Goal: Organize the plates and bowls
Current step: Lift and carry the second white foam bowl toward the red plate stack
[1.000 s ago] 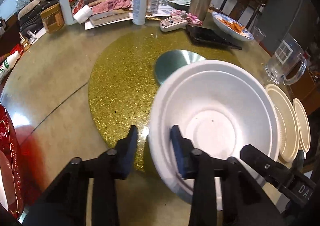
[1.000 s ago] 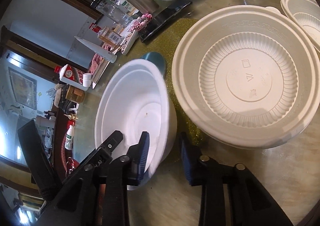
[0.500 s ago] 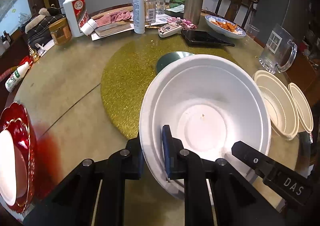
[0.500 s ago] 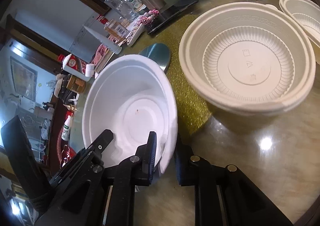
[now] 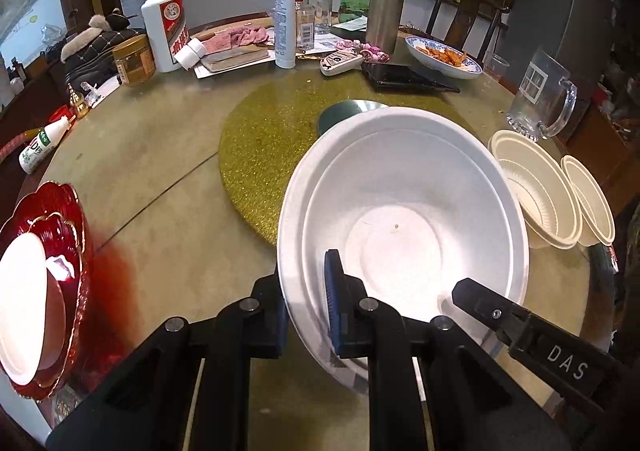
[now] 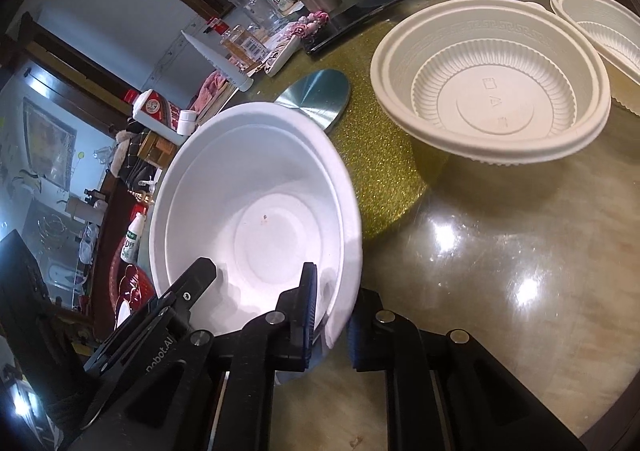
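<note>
Both claws grip the white bowl (image 5: 404, 235): left gripper (image 5: 306, 307) and right gripper (image 6: 332, 315) each clamped tight on its near rim, bowl tilted beside the cream bowl (image 6: 492, 91).

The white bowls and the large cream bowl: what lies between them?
Only gold mat and bare table, per the right wrist view, separate white bowls from large cream bowl.

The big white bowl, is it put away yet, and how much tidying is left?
Not yet. Done: a white plate sits on the red scalloped plate. In hand: the left gripper and right gripper both clamp the rim of the big white foam bowl. Left: it, the large ribbed cream plastic bowl and the smaller cream bowl sit separately.
</note>
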`<state>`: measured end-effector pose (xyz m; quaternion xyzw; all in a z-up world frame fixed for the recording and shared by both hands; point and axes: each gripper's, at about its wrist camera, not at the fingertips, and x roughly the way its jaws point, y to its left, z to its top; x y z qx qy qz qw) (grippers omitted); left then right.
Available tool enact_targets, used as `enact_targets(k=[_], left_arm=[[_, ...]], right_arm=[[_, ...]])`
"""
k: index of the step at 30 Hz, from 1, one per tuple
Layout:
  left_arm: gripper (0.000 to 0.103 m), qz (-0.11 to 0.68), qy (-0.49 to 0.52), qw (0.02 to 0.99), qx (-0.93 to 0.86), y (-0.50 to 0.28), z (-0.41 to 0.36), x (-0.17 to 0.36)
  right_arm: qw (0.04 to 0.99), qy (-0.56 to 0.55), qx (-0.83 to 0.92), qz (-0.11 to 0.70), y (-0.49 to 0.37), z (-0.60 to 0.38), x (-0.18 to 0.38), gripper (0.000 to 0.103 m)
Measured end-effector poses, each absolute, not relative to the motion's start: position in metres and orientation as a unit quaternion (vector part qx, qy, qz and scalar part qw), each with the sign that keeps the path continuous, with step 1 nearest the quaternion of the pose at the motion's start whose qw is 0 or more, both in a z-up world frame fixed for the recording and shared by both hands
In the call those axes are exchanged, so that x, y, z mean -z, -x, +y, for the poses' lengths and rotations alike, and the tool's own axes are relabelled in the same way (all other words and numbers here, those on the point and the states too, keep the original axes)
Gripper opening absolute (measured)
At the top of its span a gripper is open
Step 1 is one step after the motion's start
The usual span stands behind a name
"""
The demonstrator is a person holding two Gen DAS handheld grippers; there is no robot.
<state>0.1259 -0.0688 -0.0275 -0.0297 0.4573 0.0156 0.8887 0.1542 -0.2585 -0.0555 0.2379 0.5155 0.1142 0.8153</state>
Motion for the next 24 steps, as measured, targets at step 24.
enact_targets(k=[24], left_arm=[[0.014, 0.438, 0.039, 0.898, -0.036, -0.085, -0.042, 0.014]], right_arm=[[0.832, -0.202, -0.142, 0.497, -0.126, -0.23, 0.036, 0.012]])
